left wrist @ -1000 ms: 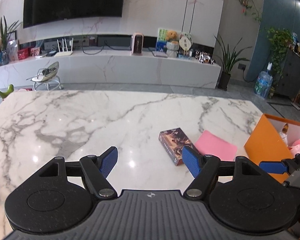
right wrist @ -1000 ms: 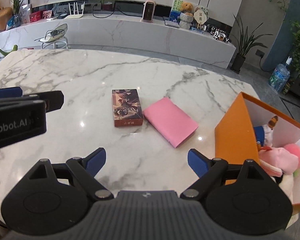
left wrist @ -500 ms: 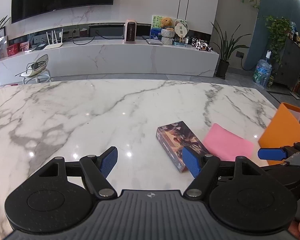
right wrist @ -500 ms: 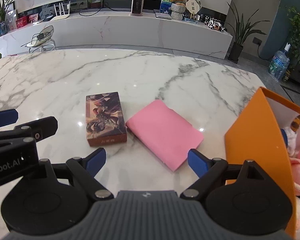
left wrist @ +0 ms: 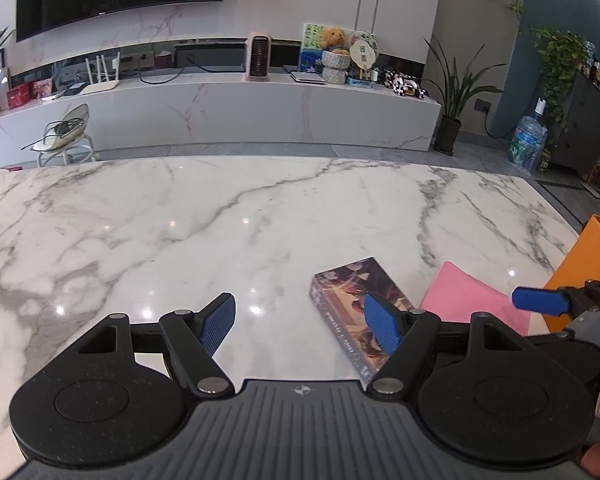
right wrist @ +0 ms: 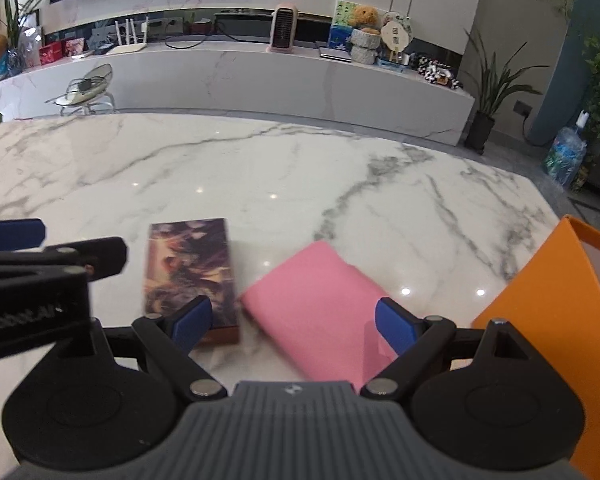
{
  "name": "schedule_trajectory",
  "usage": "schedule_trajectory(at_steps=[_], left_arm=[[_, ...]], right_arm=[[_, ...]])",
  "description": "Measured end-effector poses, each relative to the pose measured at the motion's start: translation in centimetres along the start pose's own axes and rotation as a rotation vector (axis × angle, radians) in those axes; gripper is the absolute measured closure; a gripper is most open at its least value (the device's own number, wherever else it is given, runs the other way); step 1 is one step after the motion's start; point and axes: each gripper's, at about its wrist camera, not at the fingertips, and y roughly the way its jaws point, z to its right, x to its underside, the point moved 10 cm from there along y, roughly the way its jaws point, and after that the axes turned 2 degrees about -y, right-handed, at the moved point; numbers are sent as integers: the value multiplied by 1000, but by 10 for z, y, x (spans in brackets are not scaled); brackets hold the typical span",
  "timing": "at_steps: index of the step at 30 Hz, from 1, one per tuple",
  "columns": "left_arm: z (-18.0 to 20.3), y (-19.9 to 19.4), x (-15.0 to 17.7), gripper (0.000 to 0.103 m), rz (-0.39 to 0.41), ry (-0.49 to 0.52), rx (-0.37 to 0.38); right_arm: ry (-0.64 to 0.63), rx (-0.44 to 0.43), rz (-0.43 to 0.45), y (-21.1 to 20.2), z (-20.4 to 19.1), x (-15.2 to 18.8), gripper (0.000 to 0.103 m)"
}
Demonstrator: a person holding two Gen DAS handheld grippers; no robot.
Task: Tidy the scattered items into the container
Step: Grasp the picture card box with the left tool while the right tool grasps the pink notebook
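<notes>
A dark picture-printed box (right wrist: 190, 270) lies flat on the marble table (right wrist: 260, 168), with a pink folded cloth (right wrist: 320, 304) just to its right. An orange container (right wrist: 540, 320) stands at the right edge. My right gripper (right wrist: 294, 322) is open and hangs low over the near end of the pink cloth, nothing pressed between its pads. My left gripper (left wrist: 300, 322) is open too, above bare table left of the box (left wrist: 356, 300); its right pad overlaps the box in view. The pink cloth (left wrist: 472, 300) and the container (left wrist: 592, 256) show at the right.
The other gripper's blue fingertip (left wrist: 540, 300) pokes in from the right in the left wrist view. A long white media bench (left wrist: 220, 108) with a small heater, toys and a router lies beyond the table. Potted plants and a water bottle stand on the floor at the right.
Both grippers have come forward and down toward the box and the pink cloth, which now look larger and nearer. Neither gripper's opening has changed.
</notes>
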Motion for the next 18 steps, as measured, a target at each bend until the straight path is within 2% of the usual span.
schedule_trajectory(at_steps=[5, 11, 15, 18], left_arm=[[20, 10, -2, 19, -19, 15, 38], [47, 25, -2, 15, -56, 45, 60], [54, 39, 4, 15, -101, 73, 7], [50, 48, 9, 15, -133, 52, -28]], right_arm=[[58, 52, -6, 9, 30, 4, 13], [112, 15, 17, 14, 41, 10, 12], [78, -10, 35, 12, 36, 13, 10], [80, -31, 40, 13, 37, 15, 8]])
